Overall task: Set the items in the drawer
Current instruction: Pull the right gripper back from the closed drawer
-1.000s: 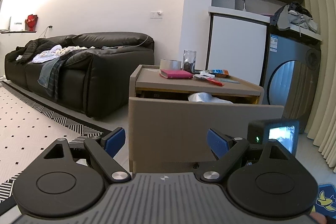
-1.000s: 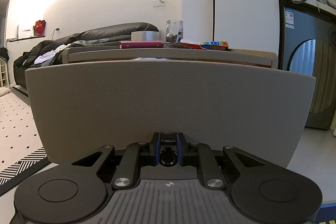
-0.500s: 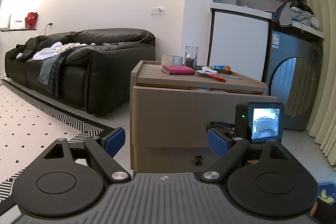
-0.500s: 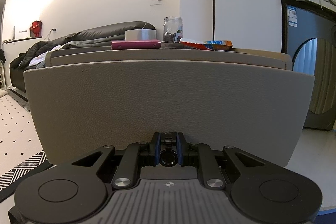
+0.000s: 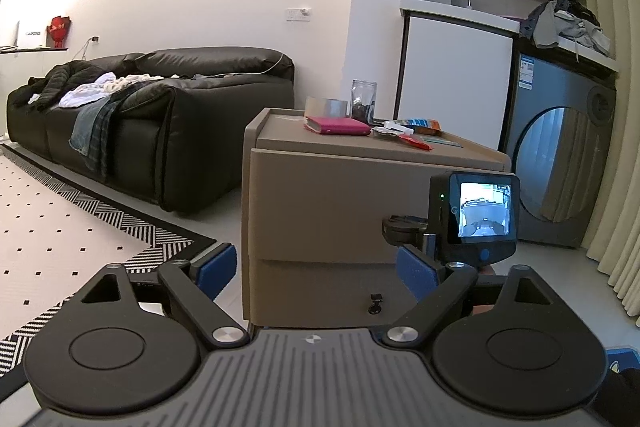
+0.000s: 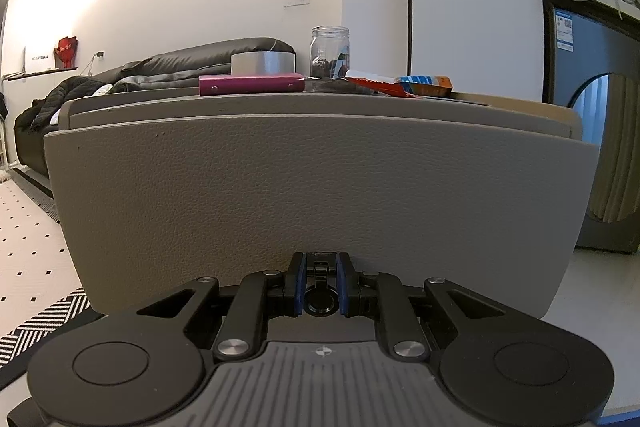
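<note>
Left wrist view: my left gripper point(image 5: 314, 269) hangs spread and empty before the cabinet point(image 5: 320, 203). My right gripper point(image 6: 319, 285) pinches the drawer pull point(image 6: 319, 303); I should push straight, level, until the drawer front point(image 6: 320, 187) seats. Its contents are hidden. On top, the jar point(image 6: 330, 51) holds something dark.

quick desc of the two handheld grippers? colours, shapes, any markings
Both alike: the left gripper and right gripper have matte black linkage arms with silver pivot pins, blue finger pads, two round black discs and a grey ribbed centre plate bearing a small round emblem. The right gripper carries a black camera with a lit screen.
</note>
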Action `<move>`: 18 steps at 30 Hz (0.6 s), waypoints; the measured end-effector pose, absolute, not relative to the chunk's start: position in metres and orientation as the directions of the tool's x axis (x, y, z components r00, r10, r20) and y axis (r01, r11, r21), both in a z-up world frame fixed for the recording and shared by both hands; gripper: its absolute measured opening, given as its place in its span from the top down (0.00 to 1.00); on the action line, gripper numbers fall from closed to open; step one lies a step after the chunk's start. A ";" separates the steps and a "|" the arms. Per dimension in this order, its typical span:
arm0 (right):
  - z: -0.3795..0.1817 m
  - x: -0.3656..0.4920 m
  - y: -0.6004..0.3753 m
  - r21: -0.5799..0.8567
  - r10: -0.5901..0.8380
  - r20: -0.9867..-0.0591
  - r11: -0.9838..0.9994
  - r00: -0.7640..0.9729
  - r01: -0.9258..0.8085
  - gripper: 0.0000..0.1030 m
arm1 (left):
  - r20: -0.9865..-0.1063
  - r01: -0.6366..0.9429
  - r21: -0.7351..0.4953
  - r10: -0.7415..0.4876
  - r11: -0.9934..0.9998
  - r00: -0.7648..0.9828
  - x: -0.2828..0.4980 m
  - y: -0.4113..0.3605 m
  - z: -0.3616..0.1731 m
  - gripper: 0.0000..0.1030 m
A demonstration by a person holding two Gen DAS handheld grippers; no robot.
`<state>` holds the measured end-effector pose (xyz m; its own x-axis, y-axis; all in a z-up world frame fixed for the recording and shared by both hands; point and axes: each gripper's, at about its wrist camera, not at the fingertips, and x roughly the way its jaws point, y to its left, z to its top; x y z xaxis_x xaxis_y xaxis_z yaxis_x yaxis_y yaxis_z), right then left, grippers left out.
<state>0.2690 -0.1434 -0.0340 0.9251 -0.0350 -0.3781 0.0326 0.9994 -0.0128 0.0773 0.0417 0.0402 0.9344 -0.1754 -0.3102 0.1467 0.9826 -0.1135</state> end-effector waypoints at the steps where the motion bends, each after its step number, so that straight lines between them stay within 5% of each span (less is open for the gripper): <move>1: -0.034 0.271 -0.144 -0.012 -0.035 -0.378 0.999 0.925 0.033 0.83 | -0.310 0.145 -0.118 -0.175 0.982 0.935 0.078 0.042 0.039 0.09; 12: -0.038 0.276 -0.141 -0.030 -0.050 -0.369 0.999 0.928 0.042 0.83 | -0.316 0.163 -0.139 -0.200 0.977 0.928 0.081 0.038 0.034 0.09; 18: -0.032 0.274 -0.141 -0.055 -0.040 -0.378 0.998 0.925 0.021 0.80 | -0.285 0.166 -0.101 -0.189 0.981 0.940 0.078 0.035 0.037 0.00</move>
